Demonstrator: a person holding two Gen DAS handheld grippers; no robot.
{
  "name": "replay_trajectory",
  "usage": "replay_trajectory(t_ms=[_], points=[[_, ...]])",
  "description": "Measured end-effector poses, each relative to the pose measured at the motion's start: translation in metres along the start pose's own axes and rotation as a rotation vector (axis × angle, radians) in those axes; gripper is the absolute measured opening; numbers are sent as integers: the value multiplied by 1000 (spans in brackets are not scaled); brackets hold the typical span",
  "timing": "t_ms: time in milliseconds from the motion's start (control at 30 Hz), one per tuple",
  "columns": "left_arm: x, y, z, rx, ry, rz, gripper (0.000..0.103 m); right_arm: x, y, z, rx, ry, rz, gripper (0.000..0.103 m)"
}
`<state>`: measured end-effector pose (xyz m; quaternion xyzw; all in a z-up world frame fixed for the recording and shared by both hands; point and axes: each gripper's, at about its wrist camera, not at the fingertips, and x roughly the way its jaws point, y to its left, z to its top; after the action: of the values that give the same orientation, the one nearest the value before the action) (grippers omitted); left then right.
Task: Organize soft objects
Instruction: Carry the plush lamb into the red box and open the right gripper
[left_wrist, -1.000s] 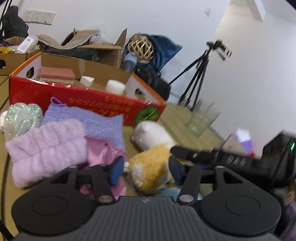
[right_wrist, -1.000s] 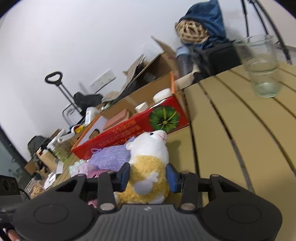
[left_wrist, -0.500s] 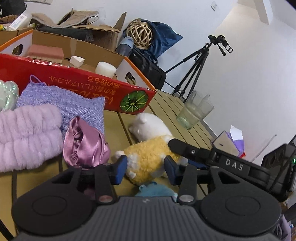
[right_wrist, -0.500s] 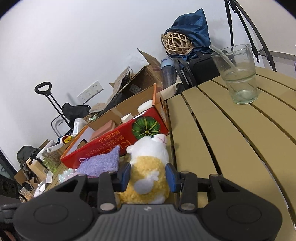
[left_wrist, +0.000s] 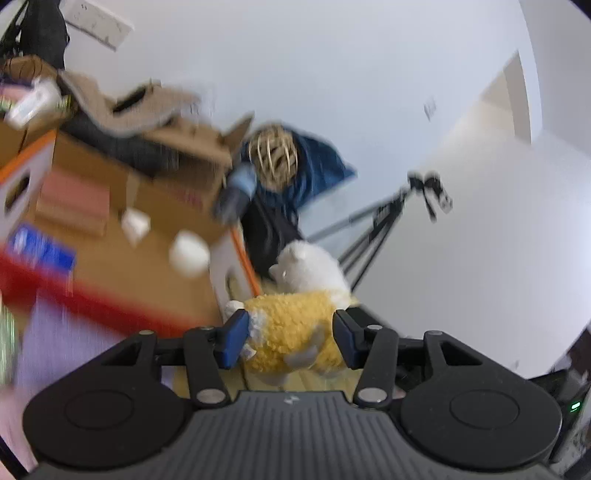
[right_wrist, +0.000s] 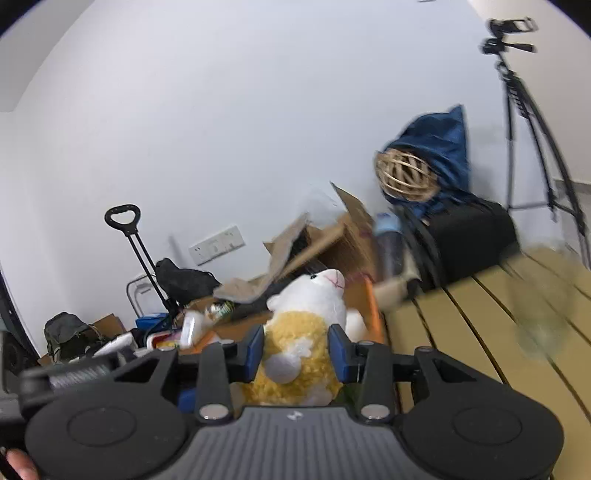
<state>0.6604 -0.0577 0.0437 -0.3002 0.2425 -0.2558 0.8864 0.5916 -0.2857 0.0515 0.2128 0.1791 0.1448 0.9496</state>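
Both grippers are up off the tabletop (right_wrist: 461, 317) now, and the plush toy (right_wrist: 299, 354) has gone up with them. A second ago it lay on the slats near the red box's front corner; now it hangs in the air, level with the open top of the red cardboard box (left_wrist: 110, 295).

Right gripper (right_wrist: 297, 350): blue pads pressed into the toy's yellow body on both sides, fleece bulging around them. A firm grasp, toy upright, white head above the pads.

Left gripper (left_wrist: 288, 341): jaws have just been opening a little, with the same toy between them. The left pad touches the fleece; at the right pad I cannot tell whether it presses or only sits beside it. Likely a supporting hold at best; the right hand appears to carry the load.

Both views are smeared by motion. Box interior shows in the left view: a white roll (left_wrist: 189, 254), a small white block (left_wrist: 136, 225), a pinkish slab (left_wrist: 70, 201). The glass (right_wrist: 543, 317) stands blurred near the table's right side, well apart from the toy.

Meaning for the task: the lift looks done, and the carry toward the box seems the step in hand. Release over the box is not yet made. Other soft things on the table are too blurred here to count.
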Motion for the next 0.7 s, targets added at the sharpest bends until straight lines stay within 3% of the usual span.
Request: replay_trajectory(t_ms=[67, 200, 233, 267, 400, 500, 567, 700], points=[[15, 17, 21, -23, -19, -9, 50, 36, -8, 13, 41, 34, 20, 37], [49, 63, 25, -211, 31, -75, 43, 88, -23, 5, 65, 101, -11, 30], [57, 66, 24, -203, 31, -59, 42, 98, -26, -2, 65, 107, -25, 28], [64, 67, 22, -180, 32, -30, 42, 107, -29, -8, 54, 113, -47, 16], [68, 64, 19, -139, 37, 17, 41, 128, -27, -30, -102, 189, -181, 5], [54, 54, 21, -57, 13, 84, 41, 125, -12, -35, -242, 209, -246, 7], [40, 46, 21, -26, 7, 112, 41, 120, -9, -40, -256, 219, -252, 6], [6, 21, 11, 122, -11, 196, 44, 102, 1, -42, -234, 193, -214, 16]])
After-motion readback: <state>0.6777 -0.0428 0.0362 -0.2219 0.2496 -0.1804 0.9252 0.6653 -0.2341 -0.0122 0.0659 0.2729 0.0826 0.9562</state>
